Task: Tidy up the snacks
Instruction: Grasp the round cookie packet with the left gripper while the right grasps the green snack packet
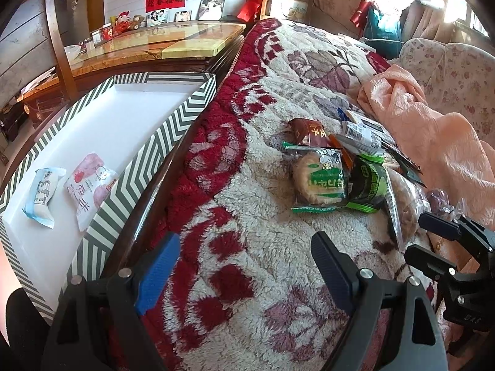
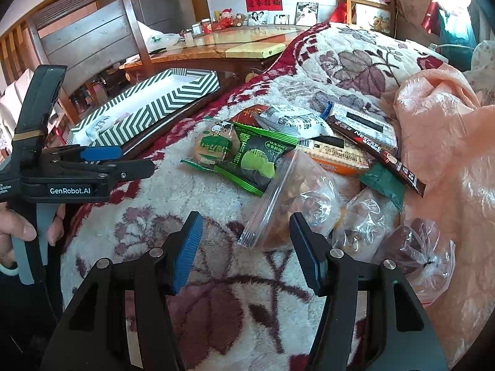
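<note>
Snacks lie heaped on a fleecy floral blanket that covers a bed, with a crumpled peach cloth along the pile's right side.

Only the left wrist view looks into the striped box beside the bed: a blue-and-white packet and a pink-and-white packet lie on its white floor, close together, the pink one near the box's near wall. The right wrist view shows that box only from the side, its contents largely hidden.

Only the right wrist view takes in the near part of the pile: a clear zip bag of brownish pieces, two knotted clear bags to its right, a long dark coffee stick and a dark green sachet. Both views show the round cake in a green-and-clear wrapper and the green packet touching it.

The left gripper hangs released, jaws wide apart over bare blanket; the green-wrapped cake lies ahead of it and to the right, apart from its fingers. In the right wrist view a hand holds it at the left edge.

The right gripper is unclenched with nothing between its jaws. The zip bag's lower end lies just ahead of the gap, beside the right pad; whether that pad touches the bag cannot be told.
</note>
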